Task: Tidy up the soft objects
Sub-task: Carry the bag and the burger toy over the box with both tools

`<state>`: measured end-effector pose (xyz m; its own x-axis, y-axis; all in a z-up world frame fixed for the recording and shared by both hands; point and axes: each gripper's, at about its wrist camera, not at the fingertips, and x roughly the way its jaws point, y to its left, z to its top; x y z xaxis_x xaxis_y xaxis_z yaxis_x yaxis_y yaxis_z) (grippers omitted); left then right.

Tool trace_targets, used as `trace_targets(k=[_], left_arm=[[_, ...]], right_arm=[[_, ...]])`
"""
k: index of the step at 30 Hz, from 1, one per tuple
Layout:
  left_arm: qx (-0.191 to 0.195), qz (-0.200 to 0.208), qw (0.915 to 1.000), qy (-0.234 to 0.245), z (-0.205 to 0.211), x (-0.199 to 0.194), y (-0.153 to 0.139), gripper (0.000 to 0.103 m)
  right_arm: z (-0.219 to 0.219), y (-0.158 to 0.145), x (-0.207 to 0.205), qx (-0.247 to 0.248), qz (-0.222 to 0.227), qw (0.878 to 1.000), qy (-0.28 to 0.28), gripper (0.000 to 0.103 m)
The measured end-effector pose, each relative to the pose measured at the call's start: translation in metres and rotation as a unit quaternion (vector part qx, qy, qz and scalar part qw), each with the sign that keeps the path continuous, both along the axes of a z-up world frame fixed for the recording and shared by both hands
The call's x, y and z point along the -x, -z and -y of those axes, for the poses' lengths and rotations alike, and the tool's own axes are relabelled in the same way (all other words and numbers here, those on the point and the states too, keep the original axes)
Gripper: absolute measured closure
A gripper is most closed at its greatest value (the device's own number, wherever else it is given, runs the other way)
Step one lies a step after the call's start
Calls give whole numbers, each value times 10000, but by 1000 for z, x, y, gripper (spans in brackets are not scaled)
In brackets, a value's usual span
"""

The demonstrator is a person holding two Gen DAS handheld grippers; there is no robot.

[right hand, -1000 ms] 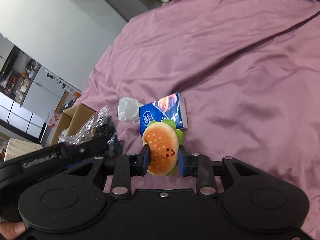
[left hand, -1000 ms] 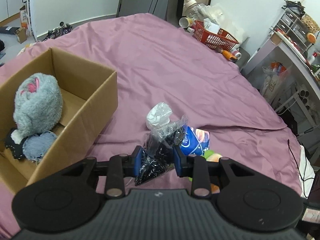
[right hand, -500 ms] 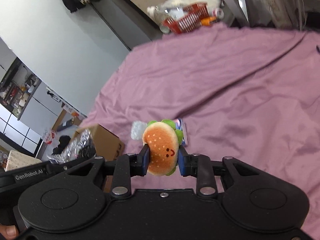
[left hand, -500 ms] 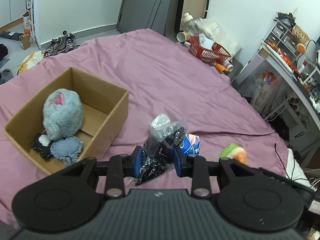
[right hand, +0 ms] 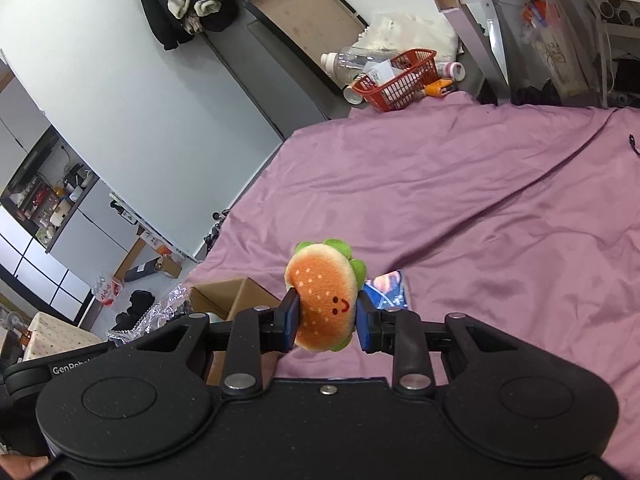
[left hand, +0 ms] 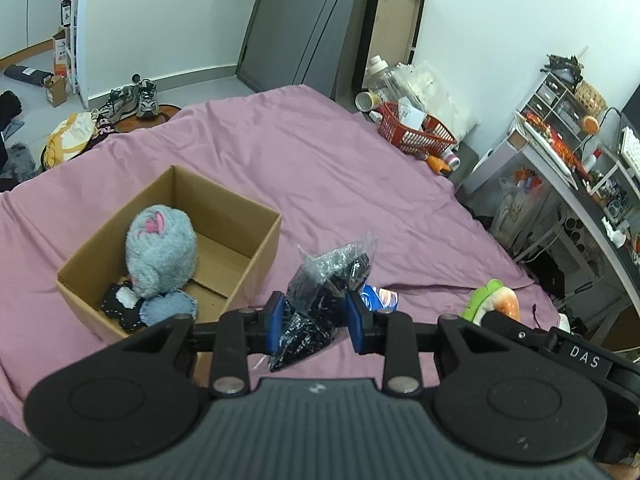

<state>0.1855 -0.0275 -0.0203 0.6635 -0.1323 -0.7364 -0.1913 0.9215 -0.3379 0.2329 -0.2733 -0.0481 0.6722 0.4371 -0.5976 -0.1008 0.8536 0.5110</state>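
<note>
My left gripper (left hand: 315, 322) is shut on a clear plastic bag of black items (left hand: 320, 292), held above the purple bed. To its left stands an open cardboard box (left hand: 248, 236) holding a grey plush (left hand: 160, 254) and small dark and blue soft pieces (left hand: 168, 308). My right gripper (right hand: 325, 322) is shut on a burger plush (right hand: 324, 300), also held above the bed; the plush shows in the left wrist view (left hand: 494, 300). A blue tissue pack (right hand: 386, 292) lies on the bed below; it also shows in the left wrist view (left hand: 378, 298).
A red basket (left hand: 416, 136) with bottles and clutter sits at the bed's far corner. A desk (left hand: 560, 176) with shelves stands to the right. Shoes (left hand: 136, 98) and bags lie on the floor beyond the bed's left side.
Both grippers have risen well above the bed with their loads; the box and tissue pack now look smaller and farther below. The white wrapped item beside the bag is hidden now.
</note>
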Motion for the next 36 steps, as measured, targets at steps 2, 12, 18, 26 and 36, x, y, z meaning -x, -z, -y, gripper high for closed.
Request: trace_targets(k=[2,12,18,26,36], left_arm=[[80,18,10000,-47,-6,2,-3,71],[219,252,9989,-328,-43,10,-22,71],[295,291,9978,-519,-72,10,-22,71],[514,182,9955,-779,-107,4,-7,71],[915,-155,9914,-920,-134,-11,30,71]], right_arm=[[-7,-6,2,66,69,9999,-35,75],[-42,-28,8,126,226,9994,-242,75],[-68,-36,5,114,237,9989,-397,75],[-104,-39,-7,252,148,9976,-634,75],[-153,-32,-24,538,-55,9937,-985,74]])
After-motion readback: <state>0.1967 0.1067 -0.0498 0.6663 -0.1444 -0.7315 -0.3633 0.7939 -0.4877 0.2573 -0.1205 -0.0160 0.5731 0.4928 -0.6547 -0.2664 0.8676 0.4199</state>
